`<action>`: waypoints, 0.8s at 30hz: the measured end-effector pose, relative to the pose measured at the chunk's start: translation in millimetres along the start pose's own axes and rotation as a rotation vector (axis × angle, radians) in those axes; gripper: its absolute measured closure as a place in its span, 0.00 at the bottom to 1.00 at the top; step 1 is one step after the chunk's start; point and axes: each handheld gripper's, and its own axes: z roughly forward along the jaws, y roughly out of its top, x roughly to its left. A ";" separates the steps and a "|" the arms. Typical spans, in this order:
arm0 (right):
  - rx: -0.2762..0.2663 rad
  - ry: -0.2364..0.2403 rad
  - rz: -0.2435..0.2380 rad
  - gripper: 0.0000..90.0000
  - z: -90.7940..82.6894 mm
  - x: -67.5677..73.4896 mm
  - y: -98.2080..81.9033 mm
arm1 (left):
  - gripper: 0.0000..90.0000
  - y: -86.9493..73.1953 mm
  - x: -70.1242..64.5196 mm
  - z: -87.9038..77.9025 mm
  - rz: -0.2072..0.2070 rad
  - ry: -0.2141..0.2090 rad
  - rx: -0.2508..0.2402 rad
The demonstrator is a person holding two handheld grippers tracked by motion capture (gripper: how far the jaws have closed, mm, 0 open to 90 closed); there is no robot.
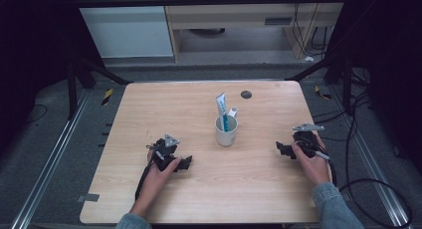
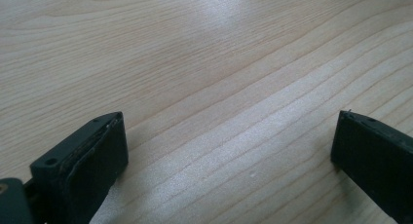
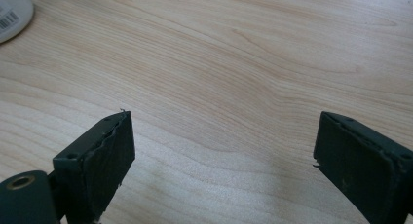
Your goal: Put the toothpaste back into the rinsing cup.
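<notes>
Two tools rest low on the wooden worktop (image 1: 149,109), one in each of our hands, and between them stands a white cup (image 1: 226,131) a little beyond the line that joins them. Our left tool (image 1: 185,163) lies near the front left part of the worktop, its jaws pointing toward the right; in the left gripper view (image 2: 229,151) the two black jaws stand spread wide with bare wood grain between them, pinching nothing. Our right tool (image 1: 282,149) sits toward the right edge, its jaws pointing left toward the cup, and the right gripper view (image 3: 221,158) shows the same: jaws wide apart, with plain worktop in the gap. The cup is upright near the middle of the worktop, well apart from both tools. It holds a blue and white tube (image 1: 221,106) standing on end and leaning slightly left, and next to it a teal-handled toothbrush (image 1: 225,122) whose white head rises above the rim on the right. In the right gripper view a curved white object with a barcode label (image 3: 12,12) shows at the upper left corner, just beside the edge; we cannot tell for sure what it is. A small dark round disc (image 1: 246,94) lies on the worktop near its far edge, beyond the cup.
</notes>
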 end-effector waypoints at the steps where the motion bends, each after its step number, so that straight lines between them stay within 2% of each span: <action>1: -0.001 0.000 0.005 0.09 0.9 -0.4 -0.2 | 0.00 -0.1 0.0 0.1 0.000 -0.001 -0.002; 15: 0.009 -0.004 0.031 0.08 13.4 -1.5 -2.9 | 0.00 -0.1 0.0 0.1 0.000 -0.001 -0.002; 20: 0.016 -0.008 0.038 0.06 22.7 -0.3 -6.8 | 0.00 -0.1 0.0 0.1 0.000 -0.001 -0.002; 24: 0.019 -0.023 0.019 0.05 24.9 2.7 -6.3 | 0.00 -0.1 0.0 0.1 0.000 -0.001 -0.002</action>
